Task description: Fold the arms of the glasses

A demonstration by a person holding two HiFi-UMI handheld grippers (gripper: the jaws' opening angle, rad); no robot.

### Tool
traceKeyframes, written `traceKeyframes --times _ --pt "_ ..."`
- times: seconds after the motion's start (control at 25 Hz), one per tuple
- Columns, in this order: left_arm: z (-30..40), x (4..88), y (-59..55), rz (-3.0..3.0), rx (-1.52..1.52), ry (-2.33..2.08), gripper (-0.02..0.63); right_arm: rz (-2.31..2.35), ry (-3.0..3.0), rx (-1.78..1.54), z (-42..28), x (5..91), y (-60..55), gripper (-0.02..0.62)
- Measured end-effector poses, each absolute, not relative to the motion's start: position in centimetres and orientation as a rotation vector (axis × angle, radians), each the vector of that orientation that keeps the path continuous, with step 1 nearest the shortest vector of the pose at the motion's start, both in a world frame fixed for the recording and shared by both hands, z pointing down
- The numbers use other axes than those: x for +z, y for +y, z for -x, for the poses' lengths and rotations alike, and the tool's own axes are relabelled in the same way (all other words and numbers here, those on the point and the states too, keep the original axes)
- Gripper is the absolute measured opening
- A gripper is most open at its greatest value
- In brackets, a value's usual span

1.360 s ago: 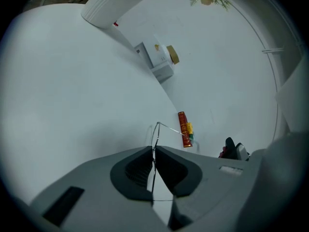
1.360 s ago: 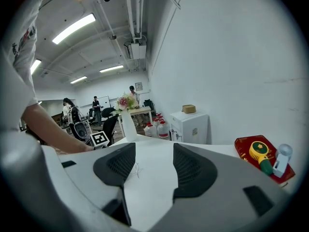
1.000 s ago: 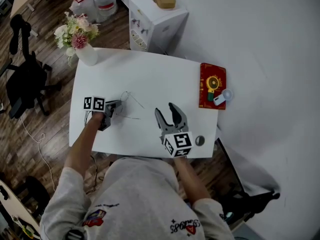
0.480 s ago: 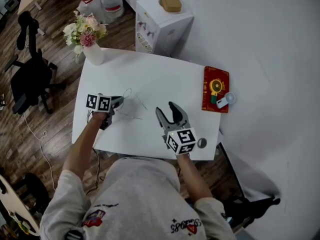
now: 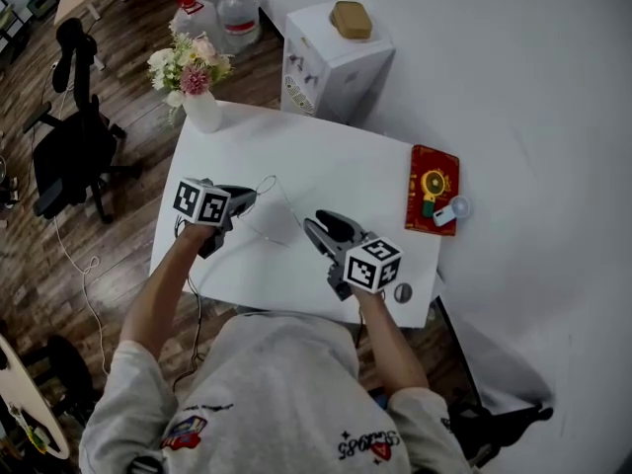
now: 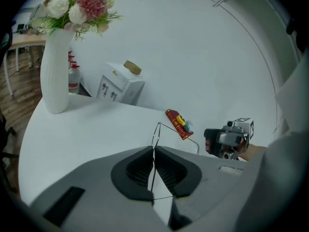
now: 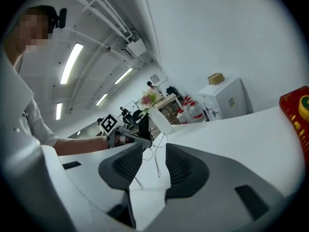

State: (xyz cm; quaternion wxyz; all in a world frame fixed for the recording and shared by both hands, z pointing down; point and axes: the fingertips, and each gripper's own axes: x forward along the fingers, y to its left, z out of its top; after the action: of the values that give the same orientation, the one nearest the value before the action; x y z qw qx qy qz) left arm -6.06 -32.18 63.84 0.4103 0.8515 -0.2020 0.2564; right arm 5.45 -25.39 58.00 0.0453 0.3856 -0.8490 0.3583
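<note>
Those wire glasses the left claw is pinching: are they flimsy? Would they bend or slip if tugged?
Probably light and springy: the glasses are only thin wire. They likely bend easily, so a hard squeeze could warp them. The left claw is shut on one thin strand, so they may swivel or slip.

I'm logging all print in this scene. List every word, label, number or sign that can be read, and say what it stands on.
"SPORTS", as far as it reads: chest print on the person's grey sweatshirt.
Black-and-white squares, no letters: left marker cube, right marker cube.
Yellow print on the red packet: too small to read.
Marks on the white box: too small to read.
</note>
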Motion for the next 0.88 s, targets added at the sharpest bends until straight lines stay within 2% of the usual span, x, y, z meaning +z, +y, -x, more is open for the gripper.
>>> traceKeyframes --times 0.28,0.56,0.88 --pt "5.1 60.8 -31.3 -2.231 0.683 -0.447 0.014 -1.005 -2.612 1.213 -3.6 57.9 -25.3 0.123" --pt "4.6 59.6 -30.9 -2.277 0.695 -0.432 0.014 -0.906 -2.619 1.290 -1.9 57.9 -24.6 0.025" --pt "3.9 58.7 -30.8 -2.292 0.668 -0.419 0.014 -0.845 -2.598 1.326 -0.1 58.5 -24.5 0.029"
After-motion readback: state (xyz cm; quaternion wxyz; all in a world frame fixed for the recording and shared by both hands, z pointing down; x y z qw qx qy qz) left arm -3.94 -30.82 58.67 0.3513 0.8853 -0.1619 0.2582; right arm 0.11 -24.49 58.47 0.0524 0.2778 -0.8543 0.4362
